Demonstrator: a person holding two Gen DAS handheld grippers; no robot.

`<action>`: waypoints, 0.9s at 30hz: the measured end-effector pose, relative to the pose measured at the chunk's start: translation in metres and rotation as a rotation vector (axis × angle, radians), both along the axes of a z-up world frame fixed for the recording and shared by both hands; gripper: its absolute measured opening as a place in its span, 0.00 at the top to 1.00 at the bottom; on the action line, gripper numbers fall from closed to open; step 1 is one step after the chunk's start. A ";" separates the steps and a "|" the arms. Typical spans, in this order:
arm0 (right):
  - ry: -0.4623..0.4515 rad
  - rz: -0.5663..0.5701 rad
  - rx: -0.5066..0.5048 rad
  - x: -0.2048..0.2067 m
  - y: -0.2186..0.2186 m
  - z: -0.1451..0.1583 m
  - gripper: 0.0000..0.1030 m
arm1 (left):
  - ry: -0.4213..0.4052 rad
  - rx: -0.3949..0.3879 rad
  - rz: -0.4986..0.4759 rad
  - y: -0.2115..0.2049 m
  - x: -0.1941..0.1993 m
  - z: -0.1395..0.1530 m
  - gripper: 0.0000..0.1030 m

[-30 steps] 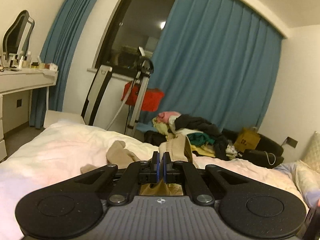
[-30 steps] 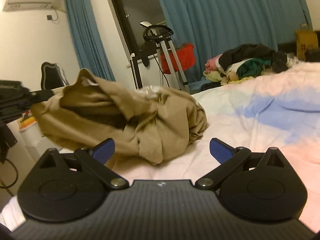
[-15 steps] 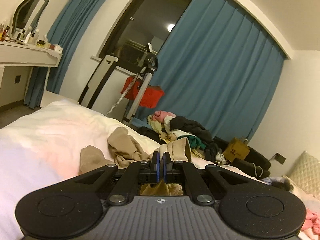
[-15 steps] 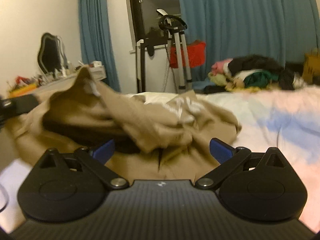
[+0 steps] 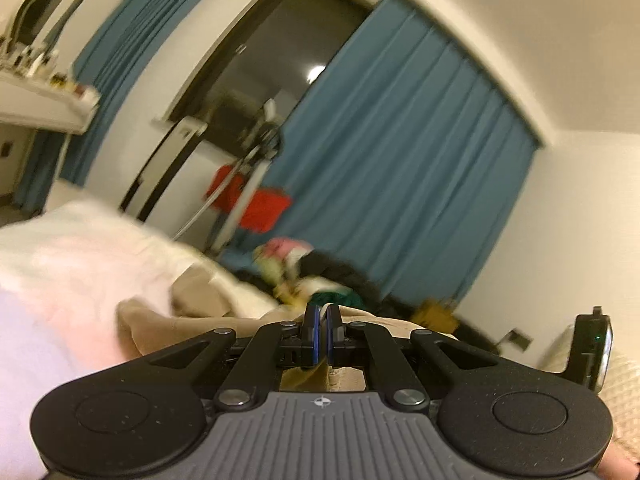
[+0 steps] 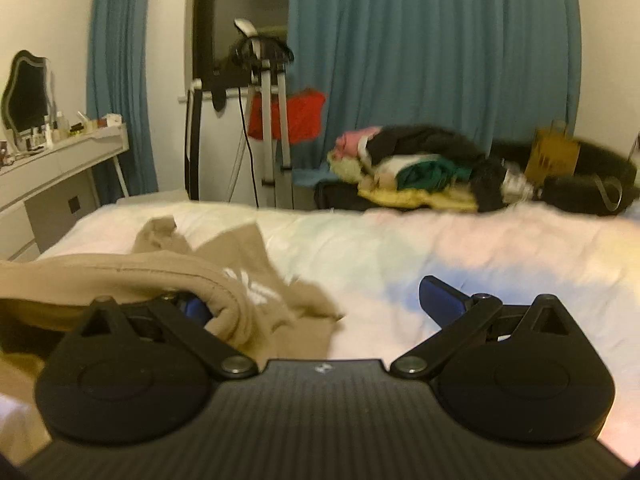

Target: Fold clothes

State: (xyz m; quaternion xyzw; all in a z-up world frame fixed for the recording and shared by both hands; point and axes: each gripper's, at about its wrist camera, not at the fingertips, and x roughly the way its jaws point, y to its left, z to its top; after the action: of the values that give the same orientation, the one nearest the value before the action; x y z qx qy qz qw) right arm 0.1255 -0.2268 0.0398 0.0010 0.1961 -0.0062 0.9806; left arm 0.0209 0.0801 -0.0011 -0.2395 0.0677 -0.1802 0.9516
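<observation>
Progress: none folded | my left tongs (image 5: 320,330) pinch tan garment (image 6: 256,292), crumpled on bed (image 6: 400,248) | my right tongs (image 6: 316,304) wide, holding nothing | clothes pile (image 6: 420,172) waits beyond

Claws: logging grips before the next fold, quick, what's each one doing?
Left claw: shut on the tan garment.
Right claw: open, holding nothing.
</observation>
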 end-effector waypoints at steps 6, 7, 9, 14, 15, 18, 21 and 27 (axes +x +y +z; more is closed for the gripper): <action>-0.071 0.015 -0.188 -0.057 -0.008 0.028 0.00 | -0.052 0.000 -0.023 -0.009 -0.020 0.010 0.97; -0.035 0.022 -0.214 -0.057 -0.007 0.021 0.00 | -0.044 0.016 -0.017 -0.013 -0.020 0.009 0.97; 0.077 0.042 -0.227 -0.049 -0.007 0.000 0.00 | -0.016 0.046 0.005 -0.019 -0.016 0.006 0.97; 0.391 0.016 0.011 -0.022 -0.028 -0.089 0.00 | 0.124 0.119 0.082 -0.027 0.008 -0.010 0.97; 0.391 -0.014 0.088 -0.021 -0.036 -0.095 0.00 | 0.154 0.136 0.098 -0.027 0.015 -0.015 0.97; 0.284 -0.070 0.254 -0.024 -0.051 -0.087 0.00 | 0.244 0.177 0.120 -0.029 0.034 -0.027 0.96; 0.138 -0.055 0.282 -0.029 -0.053 -0.066 0.00 | 0.316 0.209 0.126 -0.029 0.049 -0.038 0.93; 0.134 0.001 0.335 -0.022 -0.052 -0.074 0.00 | 0.392 0.297 0.149 -0.031 0.056 -0.046 0.70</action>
State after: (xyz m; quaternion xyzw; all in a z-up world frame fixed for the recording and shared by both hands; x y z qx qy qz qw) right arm 0.1038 -0.2793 -0.0346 0.1637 0.2593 0.0268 0.9514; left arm 0.0766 0.0493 -0.0468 -0.1320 0.2586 -0.0479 0.9557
